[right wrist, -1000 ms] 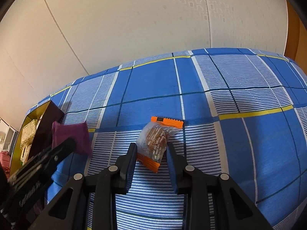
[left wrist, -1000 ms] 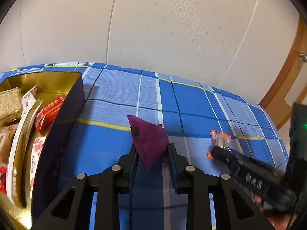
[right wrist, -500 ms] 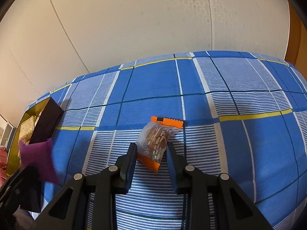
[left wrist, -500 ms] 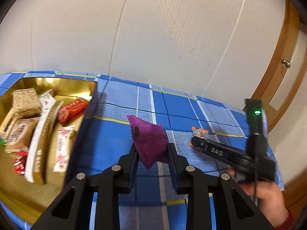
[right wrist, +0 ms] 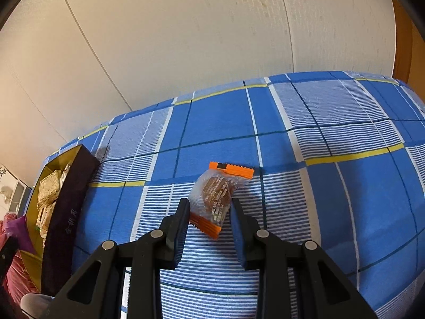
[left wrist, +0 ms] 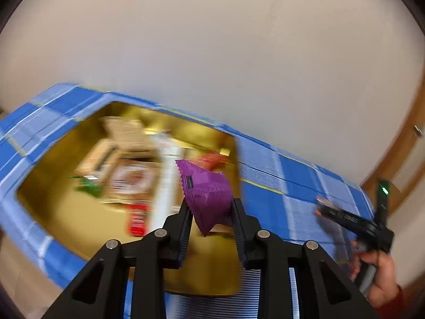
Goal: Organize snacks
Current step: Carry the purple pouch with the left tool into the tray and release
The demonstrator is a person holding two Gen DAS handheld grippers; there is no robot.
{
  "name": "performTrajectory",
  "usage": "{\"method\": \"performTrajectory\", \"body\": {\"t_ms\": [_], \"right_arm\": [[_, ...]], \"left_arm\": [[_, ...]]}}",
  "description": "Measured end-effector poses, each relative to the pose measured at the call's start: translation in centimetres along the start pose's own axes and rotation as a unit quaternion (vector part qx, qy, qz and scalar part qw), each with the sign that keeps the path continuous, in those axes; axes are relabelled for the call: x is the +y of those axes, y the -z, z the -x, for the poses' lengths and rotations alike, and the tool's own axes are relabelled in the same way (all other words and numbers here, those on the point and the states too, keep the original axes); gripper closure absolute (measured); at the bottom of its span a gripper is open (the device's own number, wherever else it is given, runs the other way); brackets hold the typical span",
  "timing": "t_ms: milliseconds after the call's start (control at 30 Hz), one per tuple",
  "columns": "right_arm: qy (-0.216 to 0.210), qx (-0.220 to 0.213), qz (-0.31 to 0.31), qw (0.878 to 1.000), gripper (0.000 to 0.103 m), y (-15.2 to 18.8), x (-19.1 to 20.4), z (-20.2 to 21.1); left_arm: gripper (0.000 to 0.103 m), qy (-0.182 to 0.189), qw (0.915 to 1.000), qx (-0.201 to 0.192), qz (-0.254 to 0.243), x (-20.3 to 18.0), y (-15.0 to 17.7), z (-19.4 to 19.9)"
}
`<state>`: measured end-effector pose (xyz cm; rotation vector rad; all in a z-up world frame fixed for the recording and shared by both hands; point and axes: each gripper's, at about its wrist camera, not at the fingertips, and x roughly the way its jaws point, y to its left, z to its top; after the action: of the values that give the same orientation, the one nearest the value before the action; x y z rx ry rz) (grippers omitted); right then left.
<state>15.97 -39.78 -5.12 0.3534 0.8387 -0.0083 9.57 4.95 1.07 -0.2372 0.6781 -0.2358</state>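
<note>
My left gripper (left wrist: pixel 211 208) is shut on a purple packet (left wrist: pixel 207 196) and holds it in the air over the right part of the open gold box (left wrist: pixel 53 199). That view is blurred by motion. The box holds several wrapped snacks (left wrist: pixel 130 175). My right gripper (right wrist: pixel 209 206) points down at the blue plaid cloth (right wrist: pixel 292 122), shut on a clear packet with orange ends (right wrist: pixel 216 195) that still rests on the cloth. In the left wrist view the right gripper (left wrist: pixel 345 216) and the hand (left wrist: pixel 379 273) that holds it show at the far right.
The box's dark purple outer wall (right wrist: pixel 69 212) stands at the left of the right wrist view, with the purple packet (right wrist: pixel 18 228) beside it. A pale wall runs behind the table. A wooden door frame (left wrist: pixel 398 159) is at the right. Bare cloth lies right of the orange packet.
My left gripper has swung left and up with the purple packet, from above the bare cloth to above the gold box. The right gripper has kept still on the orange packet.
</note>
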Motion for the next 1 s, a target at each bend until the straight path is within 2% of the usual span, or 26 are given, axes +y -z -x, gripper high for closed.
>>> {"method": "performTrajectory", "body": {"t_ms": [133, 267, 567, 600, 667, 767, 1000], "right_arm": [[-0.010, -0.004, -0.002, 1.000, 0.072, 0.2, 0.5, 0.4], [-0.009, -0.006, 0.006, 1.000, 0.072, 0.4, 1.2, 0.5], [-0.017, -0.002, -0.001, 1.000, 0.072, 0.7, 1.6, 0.4], [-0.015, -0.004, 0.002, 1.000, 0.072, 0.7, 1.7, 0.5], [-0.012, -0.006, 0.005, 1.000, 0.072, 0.6, 1.9, 0.5], [-0.014, -0.010, 0.004, 1.000, 0.072, 0.6, 2.0, 0.6], [-0.035, -0.017, 0.015, 0.999, 0.072, 1.1, 3.2, 1.1]], "left_arm": [[0.074, -0.053, 0.9973, -0.004, 0.051, 4.8, -0.7, 0.3], [0.073, -0.059, 0.9927, 0.014, 0.105, 7.7, -0.8, -0.4], [0.071, -0.100, 0.9874, 0.025, 0.121, 10.6, 0.1, -0.6], [0.068, -0.106, 0.9872, 0.020, 0.117, 10.7, 0.3, -0.3], [0.054, -0.117, 0.9878, 0.011, 0.102, 10.6, 0.4, 0.2], [0.042, -0.136, 0.9878, -0.009, 0.075, 10.1, 0.6, 1.0], [0.035, -0.140, 0.9870, -0.034, 0.071, 9.7, 0.9, 1.8]]}}
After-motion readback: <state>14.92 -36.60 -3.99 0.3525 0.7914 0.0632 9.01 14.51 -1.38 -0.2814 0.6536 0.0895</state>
